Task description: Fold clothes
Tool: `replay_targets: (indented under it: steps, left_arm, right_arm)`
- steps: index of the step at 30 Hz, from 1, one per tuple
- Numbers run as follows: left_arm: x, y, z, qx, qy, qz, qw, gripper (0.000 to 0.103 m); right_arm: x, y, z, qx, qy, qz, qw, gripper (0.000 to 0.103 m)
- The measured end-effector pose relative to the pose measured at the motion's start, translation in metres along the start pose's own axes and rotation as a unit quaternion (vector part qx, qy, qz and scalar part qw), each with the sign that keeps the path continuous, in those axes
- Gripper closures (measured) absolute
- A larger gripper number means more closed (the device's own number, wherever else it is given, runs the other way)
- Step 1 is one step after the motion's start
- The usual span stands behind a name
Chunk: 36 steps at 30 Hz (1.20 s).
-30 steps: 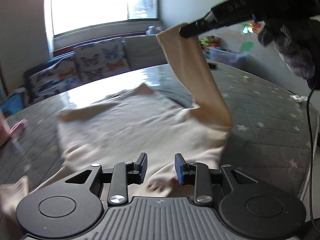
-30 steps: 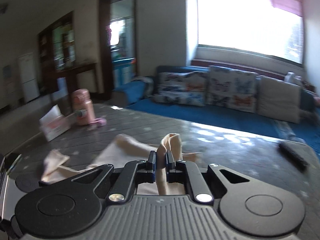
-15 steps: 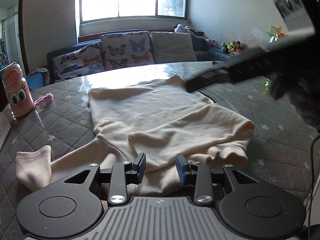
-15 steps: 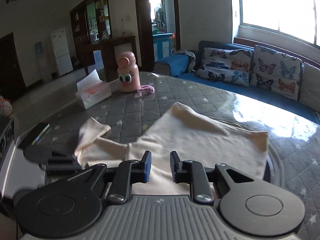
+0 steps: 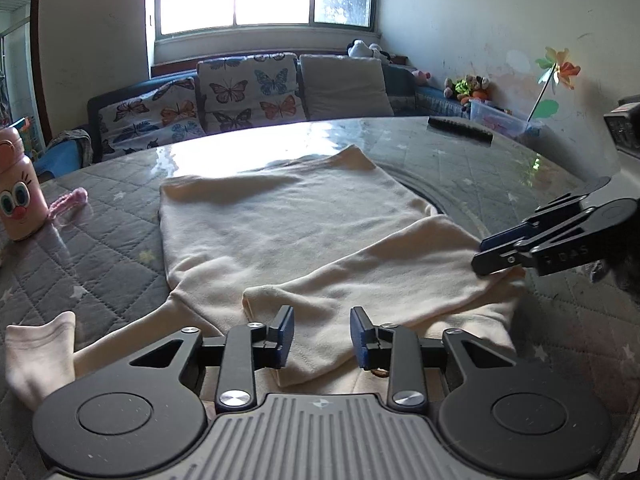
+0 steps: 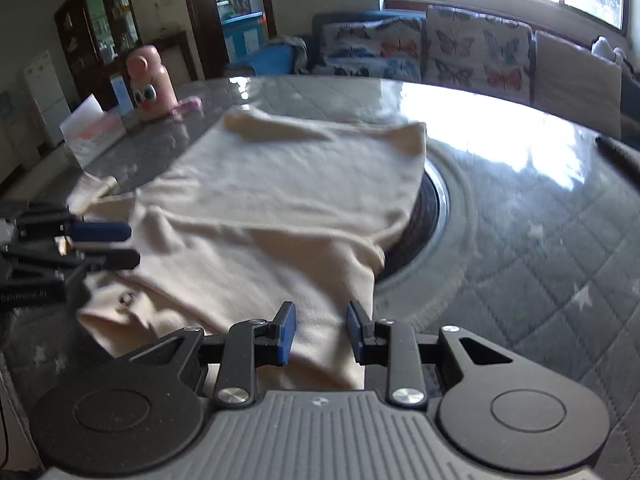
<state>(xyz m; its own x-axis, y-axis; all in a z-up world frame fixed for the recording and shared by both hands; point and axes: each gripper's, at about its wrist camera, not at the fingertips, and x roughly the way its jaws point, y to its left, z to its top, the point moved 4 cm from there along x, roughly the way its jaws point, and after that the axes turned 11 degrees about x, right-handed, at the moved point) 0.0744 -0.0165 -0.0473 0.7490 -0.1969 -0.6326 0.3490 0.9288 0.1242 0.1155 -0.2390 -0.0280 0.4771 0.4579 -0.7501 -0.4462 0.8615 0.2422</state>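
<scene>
1. Cream long-sleeved top (image 5: 280, 232) is lying flat on the grey quilted, star-print table cover (image 5: 100, 248), with the hem end pointing toward the window and sofa and the neck end sitting nearest the left wrist camera; its long axis is running away from that camera.
2. Left sleeve (image 5: 44, 344) is trailing out sideways to the left, with its cuff bunching up pale at the frame edge.
3. Right sleeve (image 5: 380, 276) is lying folded across the lower body of the top, running at a diagonal from near the left gripper up toward the right shoulder edge.
4. Left gripper (image 5: 322, 334) is hovering low over the neck end, pointing along the garment; its blue-padded fingers (image 5: 285, 334) are standing apart with nothing between them, only cloth showing beneath.
5. Right gripper (image 6: 321, 332) is coming in from the right side of the top, sitting over the shoulder edge; its fingers are spread too, with cloth lying under the gap, not pinched.
6. In the left wrist view the right gripper (image 5: 486, 252) is showing side-on, tips at the folded shoulder edge; I cannot tell whether they are touching the fabric.
7. Pink cartoon-eyed bottle (image 5: 16, 192) is standing upright at far left, well apart from the top.
8. Black remote (image 5: 460, 130) is lying on the far right of the table.
</scene>
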Motion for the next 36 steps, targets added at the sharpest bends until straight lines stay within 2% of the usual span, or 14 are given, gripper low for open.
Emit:
replay_targets:
  steps: [3, 7, 11, 16, 21, 26, 33, 36]
  left_arm:
    - [0.004, 0.004, -0.001, 0.001, 0.010, 0.005, 0.9999, 0.073]
    - [0.005, 0.005, 0.006, 0.001, -0.001, 0.000, 1.0000, 0.074]
    - [0.015, 0.006, 0.010, -0.004, 0.003, -0.002, 1.0000, 0.082]
    - [0.021, 0.019, 0.003, -0.016, 0.017, 0.015, 0.9996, 0.092]
    - [0.014, 0.027, 0.003, -0.028, 0.011, 0.027, 0.9992, 0.092]
    - [0.008, 0.034, -0.003, -0.037, 0.013, 0.039, 0.9985, 0.091]
    - [-0.025, 0.063, -0.017, -0.053, 0.005, 0.098, 0.9938, 0.091]
    - [-0.032, 0.077, -0.026, -0.064, 0.009, 0.127, 0.9898, 0.087]
  right_arm:
    - [-0.002, 0.001, 0.002, -0.008, 0.001, 0.003, 1.000, 0.075]
    - [-0.002, 0.008, 0.018, -0.019, -0.017, 0.011, 1.000, 0.075]
    - [0.016, 0.014, 0.033, -0.021, -0.027, 0.020, 0.999, 0.075]
    - [0.037, 0.012, 0.033, -0.022, -0.013, 0.013, 1.000, 0.075]
    - [0.035, 0.014, 0.032, -0.032, -0.014, 0.009, 0.999, 0.074]
    - [0.036, 0.035, 0.035, -0.052, -0.019, 0.021, 0.998, 0.073]
    - [0.045, 0.080, 0.023, -0.100, -0.003, 0.054, 0.993, 0.073]
    - [0.046, 0.105, 0.016, -0.135, -0.002, 0.068, 0.989, 0.068]
